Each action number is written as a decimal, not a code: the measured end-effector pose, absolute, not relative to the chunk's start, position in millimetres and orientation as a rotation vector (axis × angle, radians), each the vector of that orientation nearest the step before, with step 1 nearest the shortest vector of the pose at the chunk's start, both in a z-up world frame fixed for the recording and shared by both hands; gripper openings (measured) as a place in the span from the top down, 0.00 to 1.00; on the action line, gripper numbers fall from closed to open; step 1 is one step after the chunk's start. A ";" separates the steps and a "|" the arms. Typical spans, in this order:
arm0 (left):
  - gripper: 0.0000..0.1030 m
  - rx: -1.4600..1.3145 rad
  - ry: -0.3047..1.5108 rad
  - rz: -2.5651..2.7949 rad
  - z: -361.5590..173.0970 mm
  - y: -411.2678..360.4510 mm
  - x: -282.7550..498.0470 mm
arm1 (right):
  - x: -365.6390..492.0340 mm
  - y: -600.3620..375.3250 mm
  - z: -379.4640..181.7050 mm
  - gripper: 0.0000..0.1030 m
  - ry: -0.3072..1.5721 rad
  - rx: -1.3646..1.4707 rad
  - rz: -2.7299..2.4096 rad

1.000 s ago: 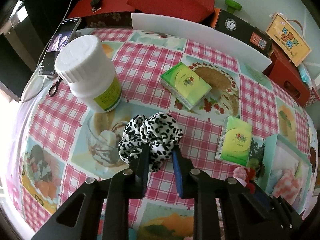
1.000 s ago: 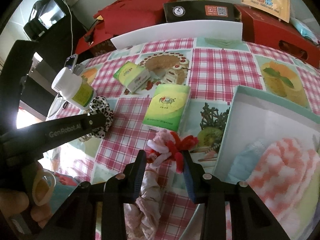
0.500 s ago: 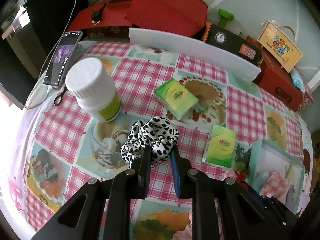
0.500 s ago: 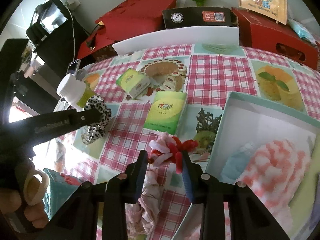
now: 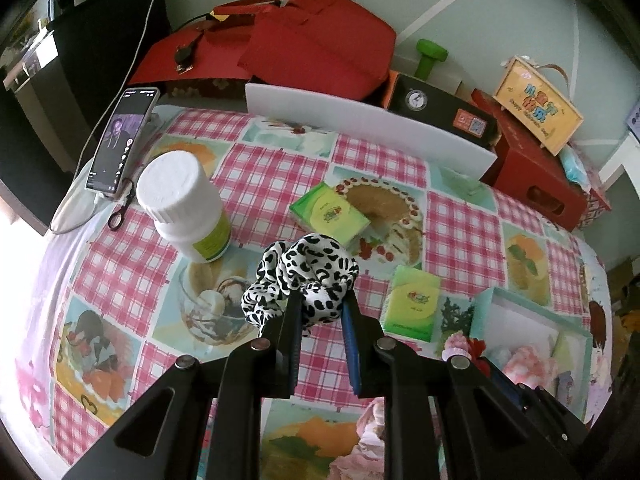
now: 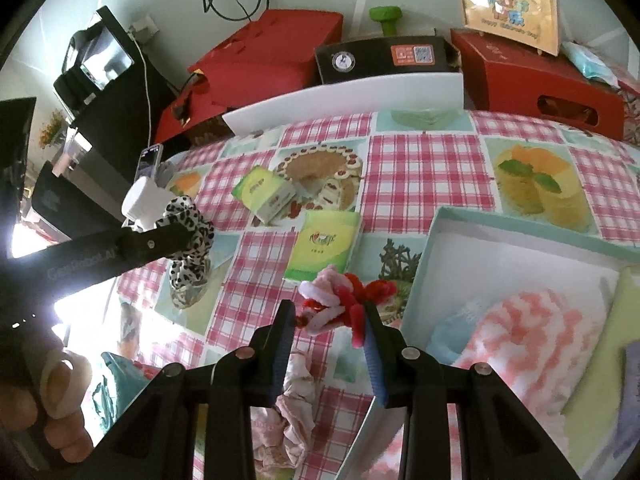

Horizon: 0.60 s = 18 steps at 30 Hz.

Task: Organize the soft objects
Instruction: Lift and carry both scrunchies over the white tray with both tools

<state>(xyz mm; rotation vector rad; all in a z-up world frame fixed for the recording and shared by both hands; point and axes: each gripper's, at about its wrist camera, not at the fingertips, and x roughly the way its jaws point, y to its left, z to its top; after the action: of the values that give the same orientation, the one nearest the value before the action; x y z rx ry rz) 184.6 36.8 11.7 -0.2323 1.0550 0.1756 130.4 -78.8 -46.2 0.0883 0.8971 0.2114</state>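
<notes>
Between its two fingers, the left gripper [image 5: 320, 312] clamps a leopard-print scrunchie [image 5: 304, 276] clear of the tabletop [image 5: 260, 168]. To its right, the right gripper [image 6: 330, 320] pinches a pink-and-red fuzzy tie [image 6: 340, 300], probably bound for the mint box [image 6: 520, 236] just right.

A lived-in home: food-print checked tablecloth [image 5: 256, 168], charging phone [image 5: 120, 140], stacked red gift boxes [image 5: 304, 48].

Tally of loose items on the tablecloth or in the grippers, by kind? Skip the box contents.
Scrunchies: 3 (leopard, red-pink, pale pink)
Tissue packs: 2 ()
Bottle: 1
Phone: 1
Total: 7
</notes>
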 end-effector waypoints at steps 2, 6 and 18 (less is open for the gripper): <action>0.81 -0.235 1.041 0.160 16.5 34.2 183.7 | 128.4 -80.9 -41.3 0.66 0.881 0.091 0.207; 0.81 -0.239 1.008 0.127 29.0 26.7 180.5 | 123.8 -90.3 -27.2 0.66 0.835 0.104 0.185; 0.81 -0.200 0.970 0.003 43.1 -21.2 178.6 | 109.4 -150.6 -1.7 0.66 0.765 0.146 0.032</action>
<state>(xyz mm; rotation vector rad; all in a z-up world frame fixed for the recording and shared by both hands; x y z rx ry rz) 178.6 -21.2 43.1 -0.2000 0.9696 0.0028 109.4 -150.6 -1.7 0.1461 0.7646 0.0318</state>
